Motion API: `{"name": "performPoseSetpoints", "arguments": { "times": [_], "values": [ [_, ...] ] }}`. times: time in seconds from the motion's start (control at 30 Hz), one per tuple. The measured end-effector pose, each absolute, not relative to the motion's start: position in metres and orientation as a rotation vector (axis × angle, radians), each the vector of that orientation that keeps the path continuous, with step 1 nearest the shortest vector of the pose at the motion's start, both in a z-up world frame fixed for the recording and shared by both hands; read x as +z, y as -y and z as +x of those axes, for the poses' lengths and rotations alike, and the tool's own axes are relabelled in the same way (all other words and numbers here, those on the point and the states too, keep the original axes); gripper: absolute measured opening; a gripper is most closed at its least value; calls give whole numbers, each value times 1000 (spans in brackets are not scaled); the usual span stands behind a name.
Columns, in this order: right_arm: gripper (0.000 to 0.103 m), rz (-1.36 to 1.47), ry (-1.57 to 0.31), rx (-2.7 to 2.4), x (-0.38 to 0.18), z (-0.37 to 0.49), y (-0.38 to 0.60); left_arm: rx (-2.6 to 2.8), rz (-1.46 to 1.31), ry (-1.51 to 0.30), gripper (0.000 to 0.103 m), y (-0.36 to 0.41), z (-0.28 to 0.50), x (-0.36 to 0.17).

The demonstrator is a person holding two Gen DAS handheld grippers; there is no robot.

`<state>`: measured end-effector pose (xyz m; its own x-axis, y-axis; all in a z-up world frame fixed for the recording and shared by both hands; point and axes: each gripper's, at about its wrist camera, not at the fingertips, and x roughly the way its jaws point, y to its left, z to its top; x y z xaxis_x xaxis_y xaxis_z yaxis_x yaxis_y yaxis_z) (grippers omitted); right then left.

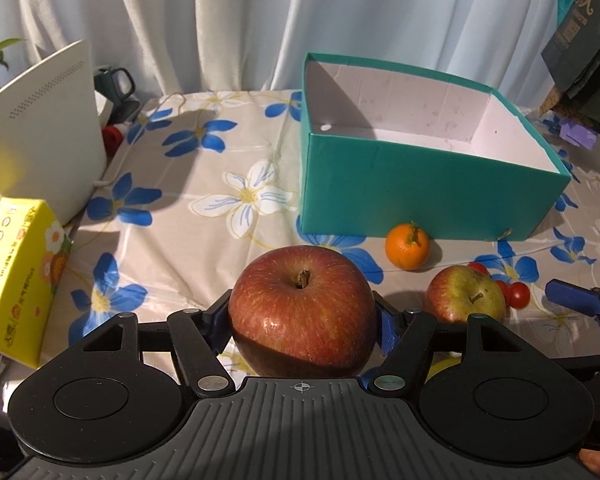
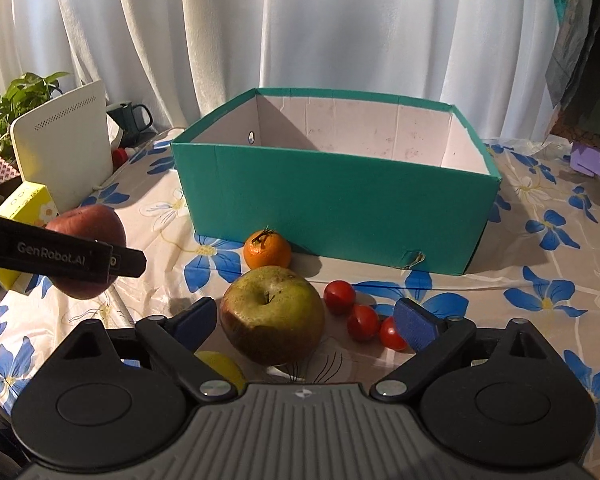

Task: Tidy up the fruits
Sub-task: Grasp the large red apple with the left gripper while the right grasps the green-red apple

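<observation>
My left gripper (image 1: 302, 316) is shut on a big red apple (image 1: 300, 308), held stem up above the flowered cloth; the right wrist view shows that apple (image 2: 86, 224) raised at the left. My right gripper (image 2: 306, 316) stands open around a green-red apple (image 2: 272, 316) lying on the cloth, with its left pad close and its right pad well apart. A tangerine (image 2: 267, 249) sits against the front wall of the teal box (image 2: 332, 204), whose white inside shows no fruit. Three cherry tomatoes (image 2: 363, 322) lie right of the apple. A yellow fruit (image 2: 220, 364) peeks out under the right gripper.
A white upright device (image 1: 40, 140) and a yellow carton (image 1: 16, 276) stand at the table's left edge. A dark mug (image 2: 134, 118) and a plant (image 2: 16, 100) are behind them. A purple item (image 2: 590, 160) lies far right. White curtains hang behind the table.
</observation>
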<state>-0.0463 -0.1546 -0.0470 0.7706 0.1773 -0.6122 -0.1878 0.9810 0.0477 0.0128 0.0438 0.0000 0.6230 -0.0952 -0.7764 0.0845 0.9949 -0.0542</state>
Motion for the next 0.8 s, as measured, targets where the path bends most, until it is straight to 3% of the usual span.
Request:
{"name": "performPoseSetpoints", "arguments": {
  "times": [0.13, 0.57, 0.8],
  "values": [
    [94, -47, -690, 182, -56, -34, 141, -99, -16, -895, 72, -48, 15, 0],
    [73, -74, -804, 136, -82, -3, 117, -149, -19, -903, 72, -53, 23, -7],
    [73, -127, -799, 90, -86, -1, 107, -192, -19, -905, 72, -54, 29, -11]
  ]
}}
